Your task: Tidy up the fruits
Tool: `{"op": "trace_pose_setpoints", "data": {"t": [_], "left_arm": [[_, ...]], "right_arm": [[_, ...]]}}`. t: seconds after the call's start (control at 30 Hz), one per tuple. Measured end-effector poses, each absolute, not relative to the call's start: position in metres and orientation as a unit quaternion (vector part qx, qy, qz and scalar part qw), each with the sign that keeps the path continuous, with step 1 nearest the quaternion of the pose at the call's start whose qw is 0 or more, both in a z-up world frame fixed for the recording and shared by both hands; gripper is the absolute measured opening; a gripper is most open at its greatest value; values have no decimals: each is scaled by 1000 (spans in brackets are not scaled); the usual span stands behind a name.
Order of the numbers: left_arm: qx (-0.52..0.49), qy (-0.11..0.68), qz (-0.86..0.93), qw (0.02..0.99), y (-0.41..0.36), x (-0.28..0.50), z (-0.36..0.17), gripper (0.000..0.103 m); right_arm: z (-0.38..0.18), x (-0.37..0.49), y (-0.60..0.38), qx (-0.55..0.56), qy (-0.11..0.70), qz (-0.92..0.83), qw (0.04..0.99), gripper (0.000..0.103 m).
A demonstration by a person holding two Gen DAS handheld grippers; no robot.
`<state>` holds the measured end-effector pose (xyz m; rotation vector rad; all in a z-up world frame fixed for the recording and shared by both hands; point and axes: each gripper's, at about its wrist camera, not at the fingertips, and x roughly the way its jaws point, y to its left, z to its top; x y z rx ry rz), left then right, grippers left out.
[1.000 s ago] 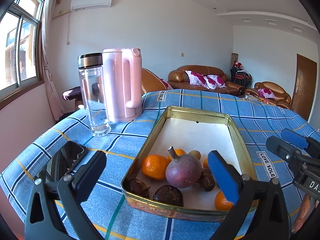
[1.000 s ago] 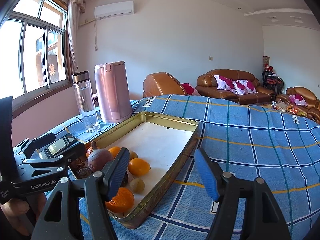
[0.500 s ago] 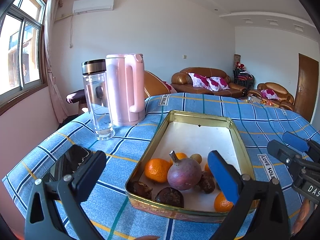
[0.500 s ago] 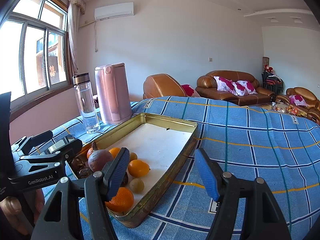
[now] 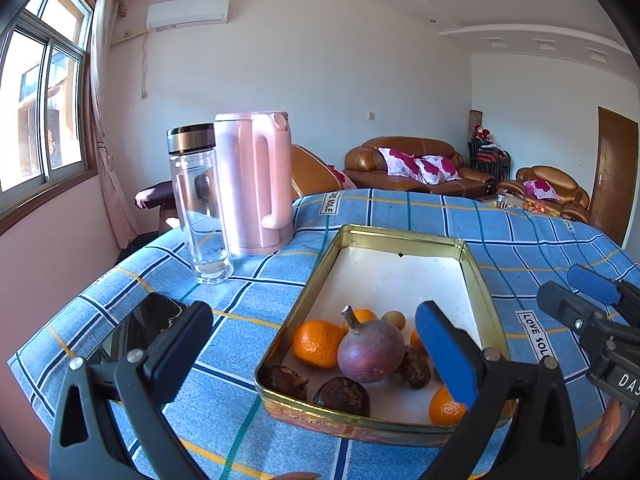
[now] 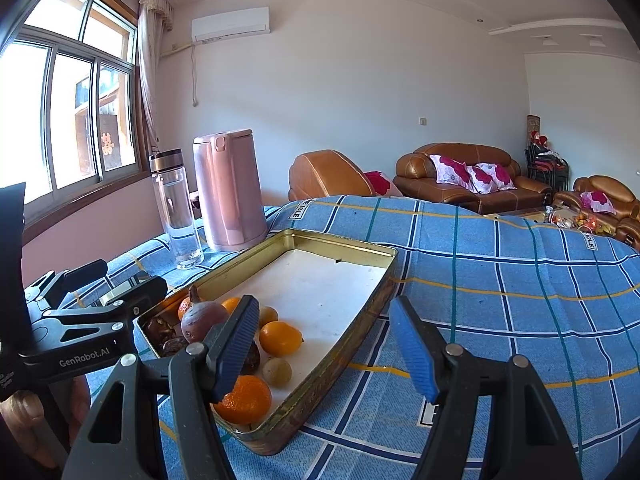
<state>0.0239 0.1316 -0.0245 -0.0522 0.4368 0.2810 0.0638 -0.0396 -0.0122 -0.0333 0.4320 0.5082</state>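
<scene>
Fruits [image 5: 370, 350] lay bunched at the gold tin's [image 5: 476, 268] near end; left gripper [image 5: 316, 332] and right gripper [image 6: 324, 340] hovered wide open, empty, seemingly between picks.

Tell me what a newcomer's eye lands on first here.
The gold tin tray on the blue checked tablecloth, with a big purple fruit among oranges crowded at its near end. Next, the pink kettle and clear bottle standing behind the tray's left side.

The left claw's [image 5: 312, 344] blue pad is covering part of an orange [image 5: 447, 406] in the tin [image 5: 320, 280]; the phone [image 5: 148, 324] is lying partly behind its black finger.
</scene>
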Motion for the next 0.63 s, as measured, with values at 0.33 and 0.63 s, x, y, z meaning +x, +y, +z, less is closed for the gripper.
{"op": "trace_pose_setpoints", "data": {"t": [0.33,0.63], "left_arm": [[-19,214,140,967,128,23,-23,103],[-16,199,148,969,129,18,-20,103]], "right_arm": [[-10,58,-38,-22,201,258,945,69],[-10,56,-39,-23,200,260,944,69]]}}
